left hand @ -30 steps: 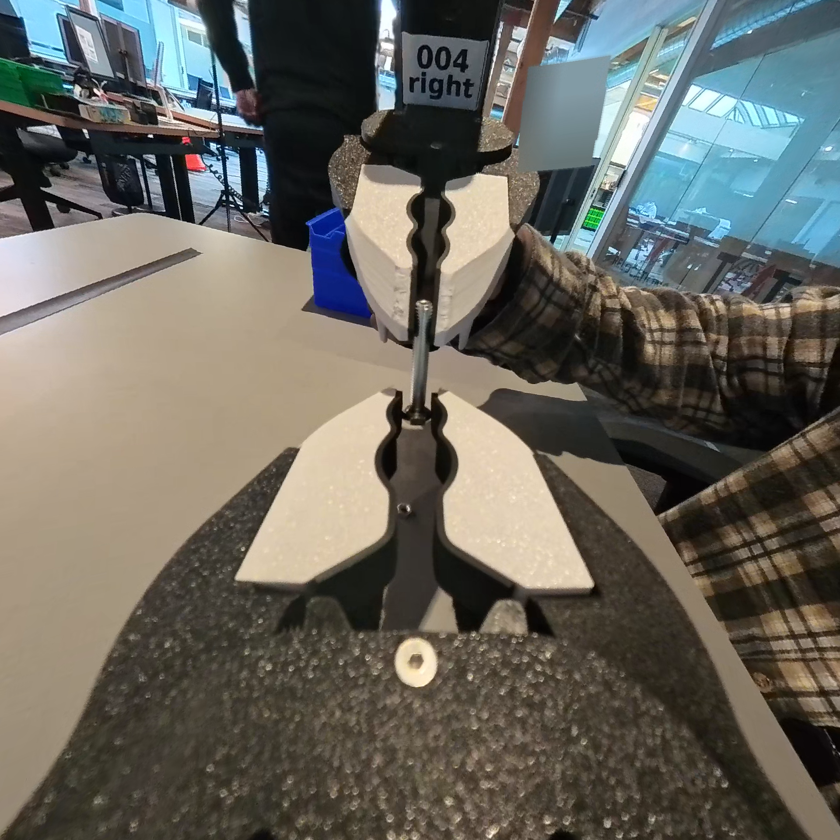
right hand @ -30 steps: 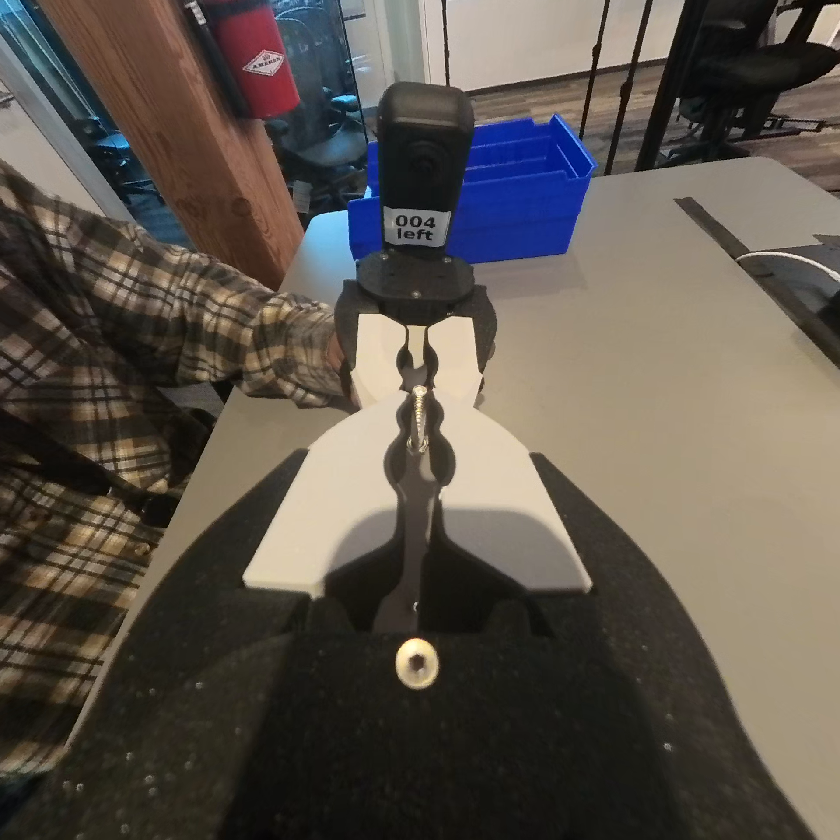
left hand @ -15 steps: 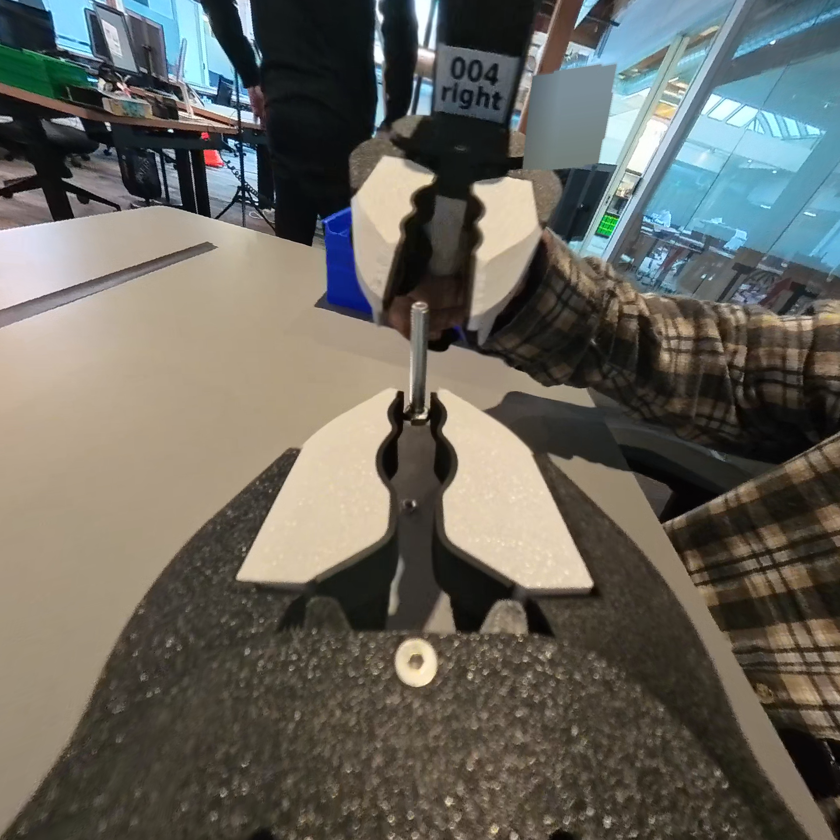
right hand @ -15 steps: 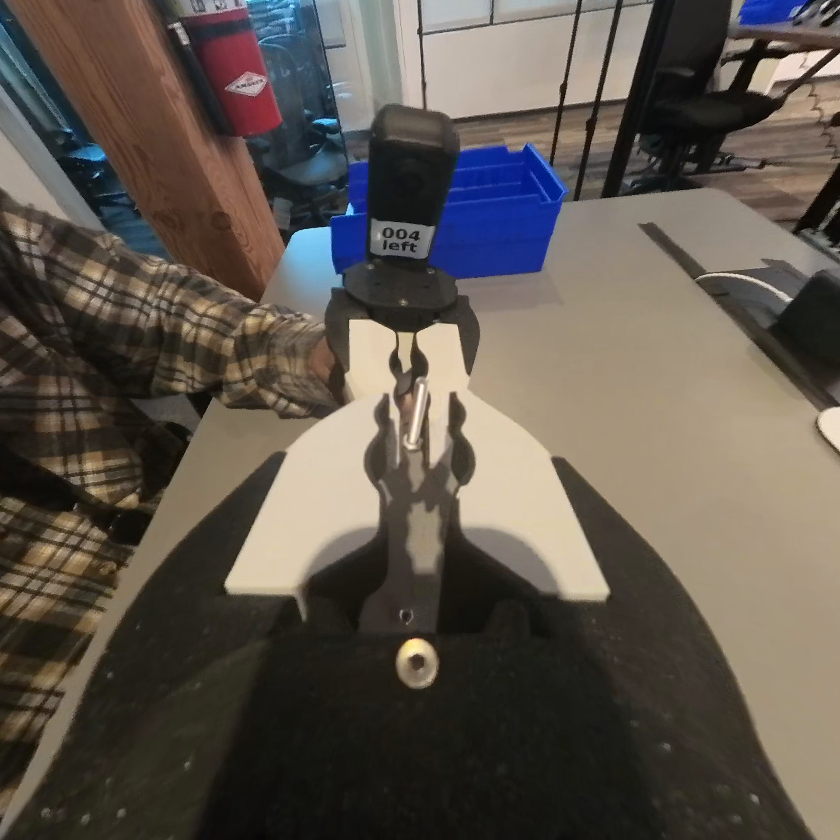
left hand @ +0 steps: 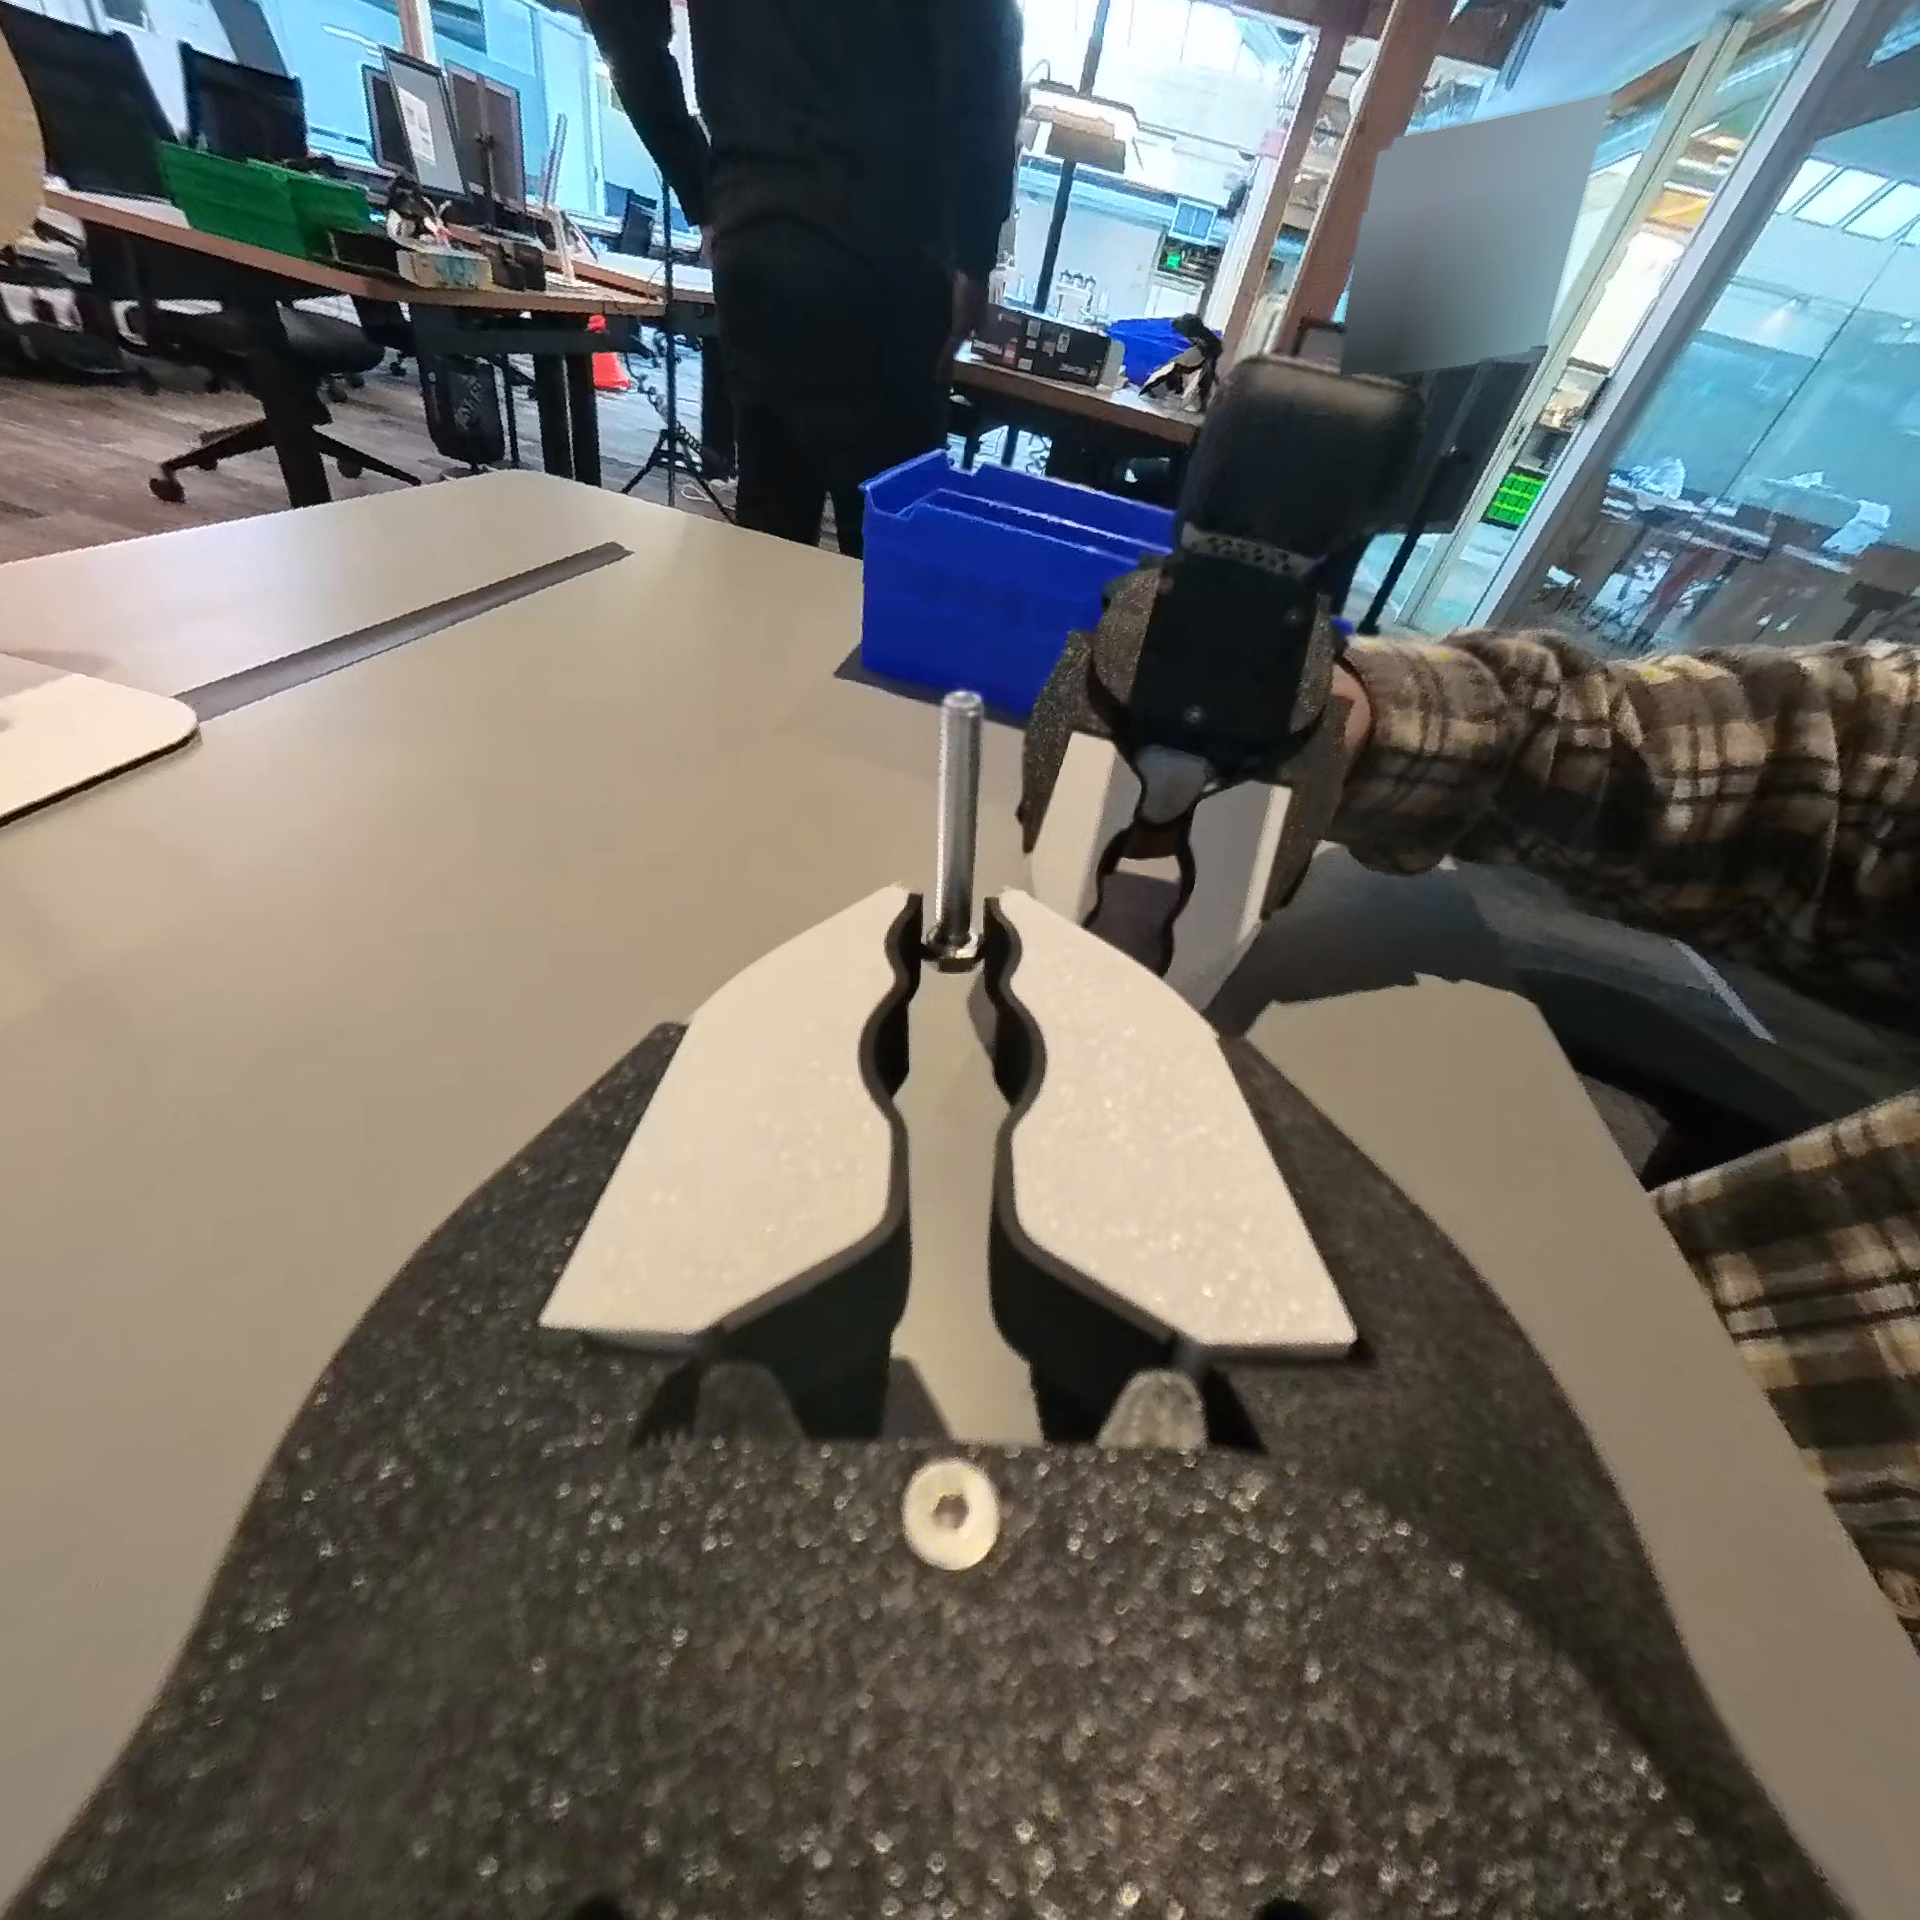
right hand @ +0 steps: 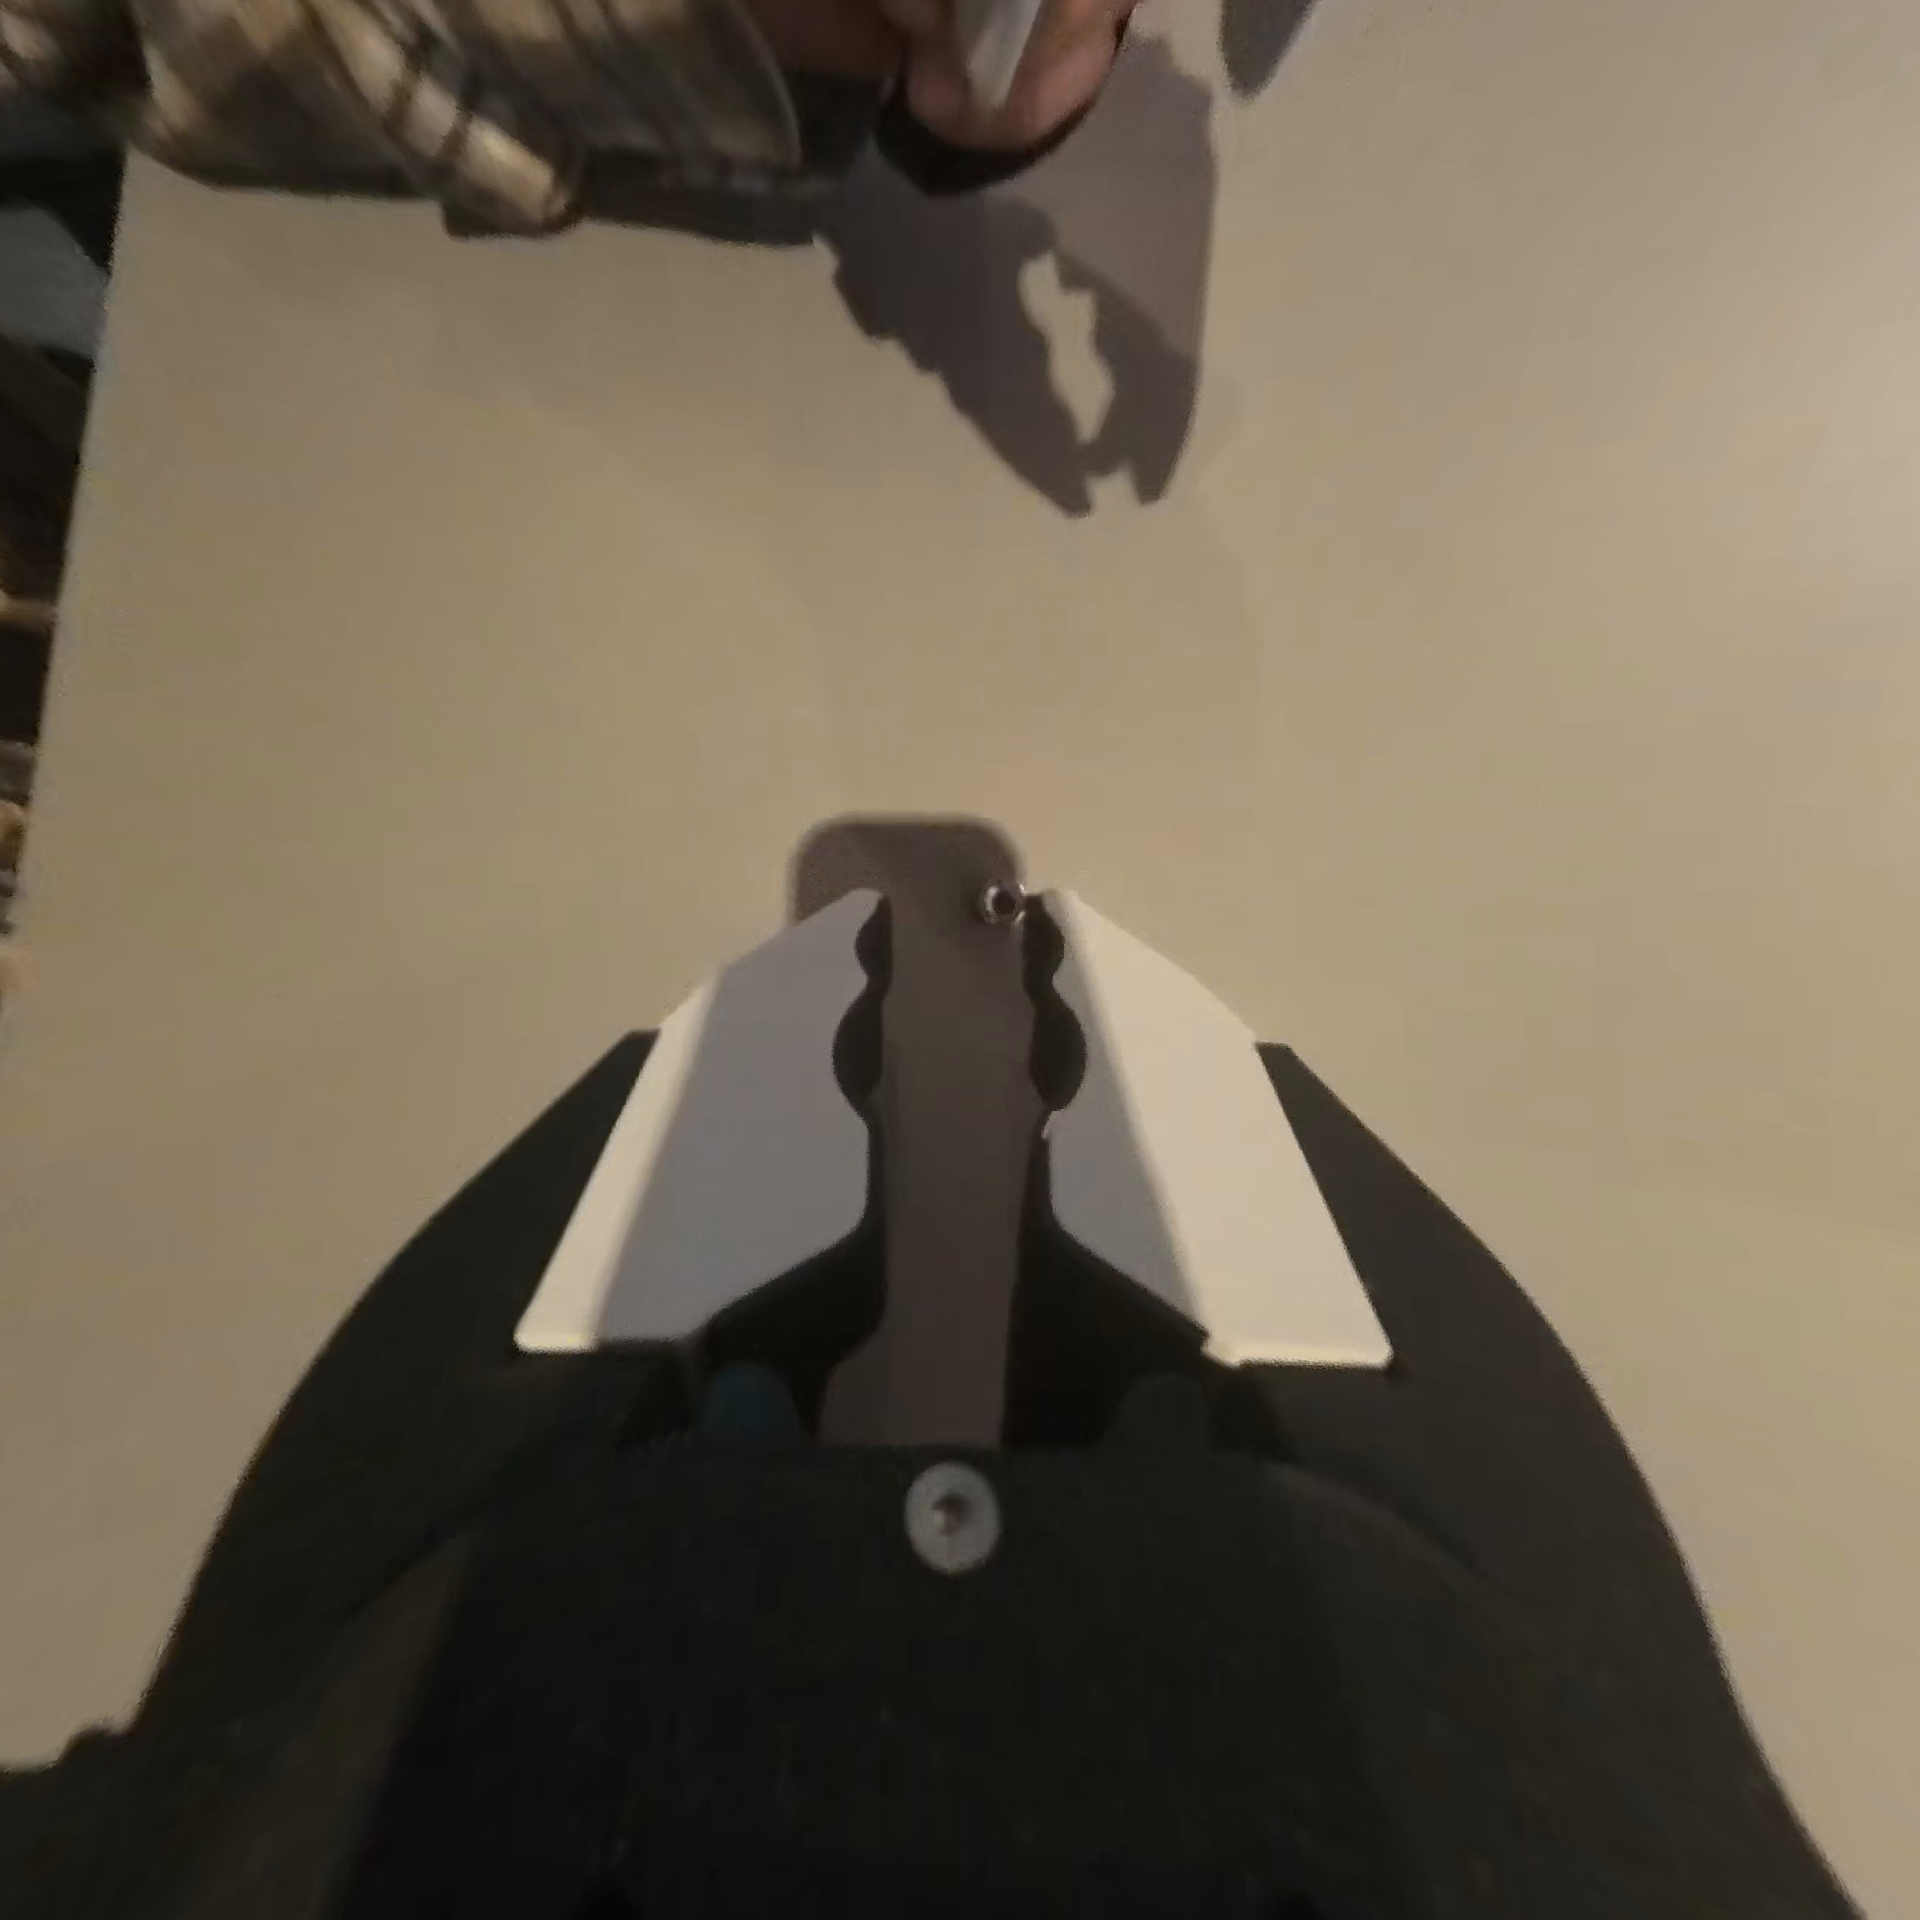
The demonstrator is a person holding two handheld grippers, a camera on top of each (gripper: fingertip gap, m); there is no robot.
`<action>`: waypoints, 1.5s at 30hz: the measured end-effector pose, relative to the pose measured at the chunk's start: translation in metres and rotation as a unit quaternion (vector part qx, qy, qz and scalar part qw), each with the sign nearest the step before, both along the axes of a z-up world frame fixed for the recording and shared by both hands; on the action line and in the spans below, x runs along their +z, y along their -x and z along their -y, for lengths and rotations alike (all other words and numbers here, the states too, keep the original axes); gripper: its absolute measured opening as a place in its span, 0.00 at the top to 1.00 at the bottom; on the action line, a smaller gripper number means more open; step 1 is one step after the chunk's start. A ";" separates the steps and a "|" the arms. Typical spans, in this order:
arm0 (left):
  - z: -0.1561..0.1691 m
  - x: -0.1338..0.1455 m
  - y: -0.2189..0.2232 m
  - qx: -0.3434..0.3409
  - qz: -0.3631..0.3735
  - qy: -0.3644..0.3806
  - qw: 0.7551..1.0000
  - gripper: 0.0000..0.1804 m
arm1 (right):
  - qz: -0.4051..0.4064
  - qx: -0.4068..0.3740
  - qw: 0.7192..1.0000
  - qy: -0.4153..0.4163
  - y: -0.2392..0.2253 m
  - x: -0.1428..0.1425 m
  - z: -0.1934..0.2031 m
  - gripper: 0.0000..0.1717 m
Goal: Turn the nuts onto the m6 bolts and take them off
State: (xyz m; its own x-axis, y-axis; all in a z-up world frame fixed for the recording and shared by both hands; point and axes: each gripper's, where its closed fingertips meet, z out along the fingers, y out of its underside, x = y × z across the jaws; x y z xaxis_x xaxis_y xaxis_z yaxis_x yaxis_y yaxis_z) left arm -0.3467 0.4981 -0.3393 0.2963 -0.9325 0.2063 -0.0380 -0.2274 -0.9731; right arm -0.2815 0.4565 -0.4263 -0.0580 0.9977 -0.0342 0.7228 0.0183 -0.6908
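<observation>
Bolt upright in left gripper fingers, near table edge

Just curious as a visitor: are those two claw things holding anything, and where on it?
The left gripper pinches a bolt at its head end, shank upward. The right gripper holds nothing.

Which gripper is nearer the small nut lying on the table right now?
Right. The nut lies at the tip of one right gripper finger, jaws open. The left gripper is apart, clamping the bolt upright.

An open-plan office workshop: desks, monitors, glass partitions.
</observation>
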 end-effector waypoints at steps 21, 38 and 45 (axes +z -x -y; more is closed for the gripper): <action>-0.002 -0.009 0.005 0.012 -0.029 -0.009 0.999 0.94 | 0.094 0.023 0.995 -0.013 0.010 -0.024 -0.006 0.94; 0.013 -0.017 -0.003 -0.005 -0.070 -0.031 0.997 0.94 | 0.003 0.062 0.996 -0.061 0.063 0.131 -0.024 0.94; 0.015 -0.020 -0.006 -0.007 -0.088 -0.041 0.995 0.94 | 0.032 0.090 0.994 -0.060 0.076 0.119 -0.023 0.94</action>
